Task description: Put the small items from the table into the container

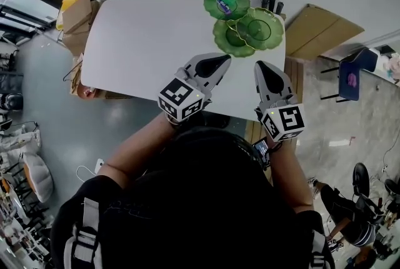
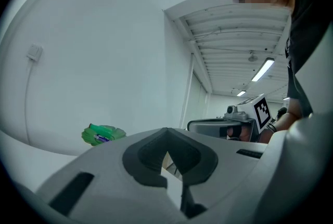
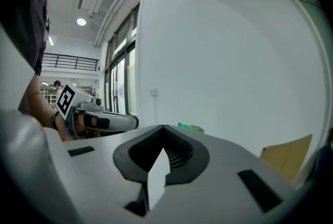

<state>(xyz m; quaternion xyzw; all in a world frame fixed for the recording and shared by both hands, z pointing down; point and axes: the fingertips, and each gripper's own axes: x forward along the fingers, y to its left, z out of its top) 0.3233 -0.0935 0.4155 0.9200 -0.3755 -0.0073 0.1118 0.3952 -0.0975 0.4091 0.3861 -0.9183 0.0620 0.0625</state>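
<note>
The small dark items (image 1: 272, 4) stand at the far right edge of the white table (image 1: 144, 42), just beyond the three green glass dishes (image 1: 232, 42). They lie straight ahead of your right gripper (image 1: 263, 66), which is nearer to them than your left gripper (image 1: 221, 60). Both grippers have their jaws closed together on nothing.

Open office or lab workspace.
Plain white table (image 1: 144, 42), cardboard boxes (image 1: 78, 14) at far left, chair (image 1: 350, 77) at right, ceiling strip lights (image 2: 263, 69), bare walls (image 2: 104, 51).
</note>
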